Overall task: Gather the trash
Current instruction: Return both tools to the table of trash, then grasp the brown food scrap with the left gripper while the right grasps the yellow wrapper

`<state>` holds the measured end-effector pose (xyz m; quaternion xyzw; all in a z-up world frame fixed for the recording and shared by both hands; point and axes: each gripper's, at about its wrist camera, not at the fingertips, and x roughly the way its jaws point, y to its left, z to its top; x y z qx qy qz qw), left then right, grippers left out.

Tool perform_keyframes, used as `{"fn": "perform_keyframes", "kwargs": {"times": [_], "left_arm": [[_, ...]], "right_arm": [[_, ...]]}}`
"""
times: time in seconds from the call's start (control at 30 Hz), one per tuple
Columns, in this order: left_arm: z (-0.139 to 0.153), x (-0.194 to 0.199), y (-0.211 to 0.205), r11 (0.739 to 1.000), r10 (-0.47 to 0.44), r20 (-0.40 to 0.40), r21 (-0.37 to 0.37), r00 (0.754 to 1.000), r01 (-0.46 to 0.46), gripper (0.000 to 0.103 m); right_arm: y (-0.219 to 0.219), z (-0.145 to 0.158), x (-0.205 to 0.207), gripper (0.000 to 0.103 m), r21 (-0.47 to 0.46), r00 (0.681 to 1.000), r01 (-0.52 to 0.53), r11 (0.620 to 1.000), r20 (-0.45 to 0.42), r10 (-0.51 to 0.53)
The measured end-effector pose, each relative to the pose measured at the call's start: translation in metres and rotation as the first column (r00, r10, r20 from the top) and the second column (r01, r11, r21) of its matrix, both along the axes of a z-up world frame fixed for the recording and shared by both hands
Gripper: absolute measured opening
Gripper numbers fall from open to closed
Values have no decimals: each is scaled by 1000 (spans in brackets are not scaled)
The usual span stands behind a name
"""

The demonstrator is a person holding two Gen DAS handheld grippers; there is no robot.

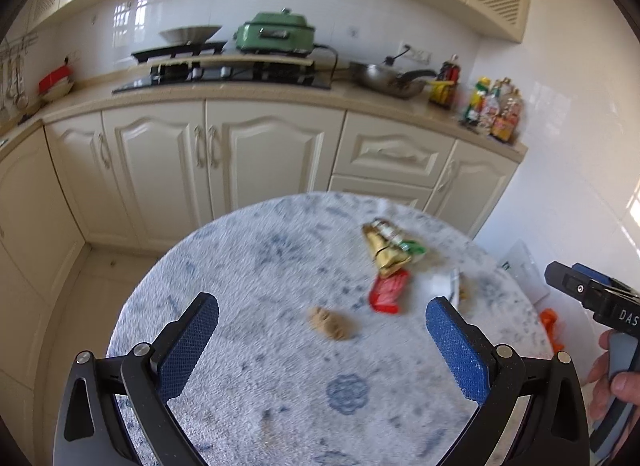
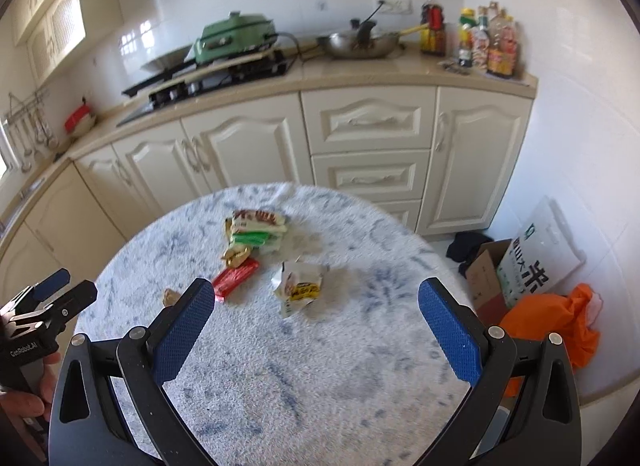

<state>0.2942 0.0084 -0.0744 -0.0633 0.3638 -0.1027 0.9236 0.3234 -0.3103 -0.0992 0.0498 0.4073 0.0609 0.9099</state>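
Trash lies on a round table with a blue-and-white cloth (image 1: 280, 366) (image 2: 320, 366). There is a pile of gold and green snack wrappers (image 1: 390, 248) (image 2: 254, 234), a red wrapper (image 1: 388, 292) (image 2: 236, 278), a white and yellow crumpled wrapper (image 2: 298, 288) (image 1: 444, 286) and a brown crumpled scrap (image 1: 332, 324) (image 2: 171, 297). My left gripper (image 1: 322, 320) is open and empty above the table, short of the trash. My right gripper (image 2: 316, 302) is open and empty, hovering near the white wrapper.
An orange bag (image 2: 548, 326) lies on the floor right of the table, beside a cardboard box (image 2: 486, 282) and a white rice sack (image 2: 540, 258). Cream kitchen cabinets (image 2: 360, 137) stand behind, with a stove, a green cooker (image 1: 276, 31), a wok and bottles.
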Motion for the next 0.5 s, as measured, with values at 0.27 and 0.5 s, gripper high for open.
{"fn": "perform_keyframes", "kwargs": {"times": [0.27, 0.5], "left_arm": [[-43, 40, -10, 999, -10, -77, 49, 997, 14, 102], [-81, 78, -29, 994, -40, -140, 98, 989, 54, 97]], "right_arm": [[19, -50, 23, 103, -12, 991, -57, 998, -124, 55], [13, -81, 40, 95, 10, 982, -33, 999, -186, 35]]}}
